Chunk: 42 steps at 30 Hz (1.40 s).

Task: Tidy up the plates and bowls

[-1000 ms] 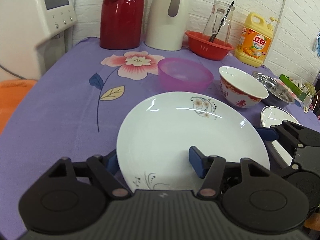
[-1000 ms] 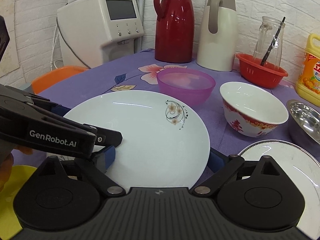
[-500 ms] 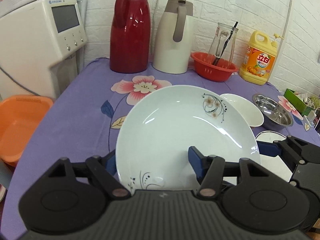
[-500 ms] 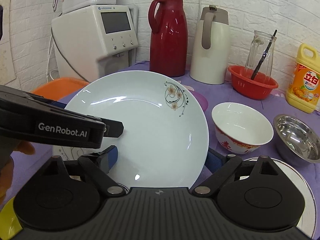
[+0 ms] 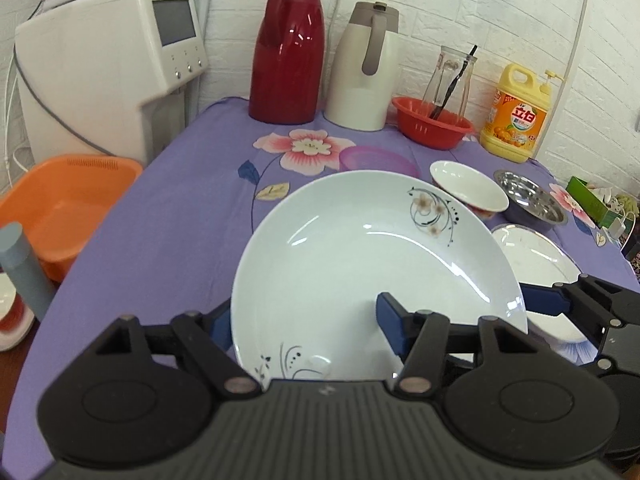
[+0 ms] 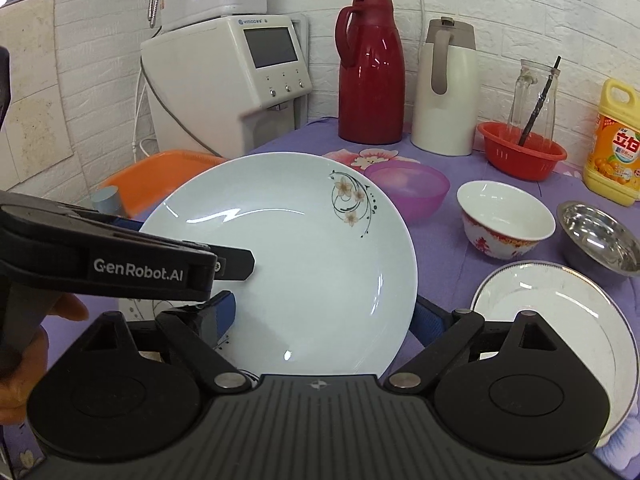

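Left hand-held gripper (image 5: 306, 318) and right hand-held gripper (image 6: 324, 316) each clamp the flowered plate (image 6: 288, 256), tilted off the counter (image 5: 168, 224), probably for stacking.

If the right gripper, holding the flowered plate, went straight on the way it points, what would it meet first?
Probably the purple bowl: it sits just past the far rim of the flowered plate in the right gripper. Depth is unclear, and the lifted plate might pass above it.
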### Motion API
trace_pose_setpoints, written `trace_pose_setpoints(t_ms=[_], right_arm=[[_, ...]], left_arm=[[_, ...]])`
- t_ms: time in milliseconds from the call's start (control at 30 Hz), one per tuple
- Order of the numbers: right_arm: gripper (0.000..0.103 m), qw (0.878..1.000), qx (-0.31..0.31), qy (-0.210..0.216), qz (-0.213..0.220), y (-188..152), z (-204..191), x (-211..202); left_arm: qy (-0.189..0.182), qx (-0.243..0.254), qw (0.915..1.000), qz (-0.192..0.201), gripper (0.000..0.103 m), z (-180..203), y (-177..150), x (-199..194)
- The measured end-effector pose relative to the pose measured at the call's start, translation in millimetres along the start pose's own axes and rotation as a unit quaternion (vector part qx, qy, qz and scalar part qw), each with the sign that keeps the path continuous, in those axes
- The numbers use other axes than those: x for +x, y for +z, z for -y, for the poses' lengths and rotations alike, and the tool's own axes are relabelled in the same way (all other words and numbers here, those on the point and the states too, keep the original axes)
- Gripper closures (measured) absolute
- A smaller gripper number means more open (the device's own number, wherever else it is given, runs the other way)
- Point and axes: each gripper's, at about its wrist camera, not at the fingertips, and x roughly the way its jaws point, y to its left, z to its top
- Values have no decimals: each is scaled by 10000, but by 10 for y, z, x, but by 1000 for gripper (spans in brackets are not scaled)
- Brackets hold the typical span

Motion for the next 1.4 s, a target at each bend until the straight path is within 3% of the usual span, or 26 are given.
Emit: trace_pose_setpoints(t_ms=[267, 500, 700, 833, 1000, 1233, 1400], right_arm=[[0, 9999, 41, -48, -126, -500, -254, -339], [0, 9996, 193, 25, -194, -688, -216, -329], [0, 9979, 386, -245, 448, -662, -79, -666], [0, 9960, 722, -247, 462, -685, 127, -683], [0, 9921, 951, -589, 563, -666, 483, -739], [0, 9850, 1154, -1173, 517, -522, 1222, -669], [0, 9822, 1235, -1371, 352, -389, 1707, -408]], left_arm=[[103, -12, 9999, -100, 42, 83, -600, -282], [11, 162, 9999, -50, 38, 71, -726, -306], [278, 249, 9966, 738, 33, 74, -604, -656], [207, 192, 9960, 844, 33, 95, -472, -703], [-109, 110, 9986, 512, 33, 278, -434, -527], [-438, 332, 9984, 149, 32, 795, -336, -210], [-344, 608, 9975, 34, 32, 1232, -153, 51]])
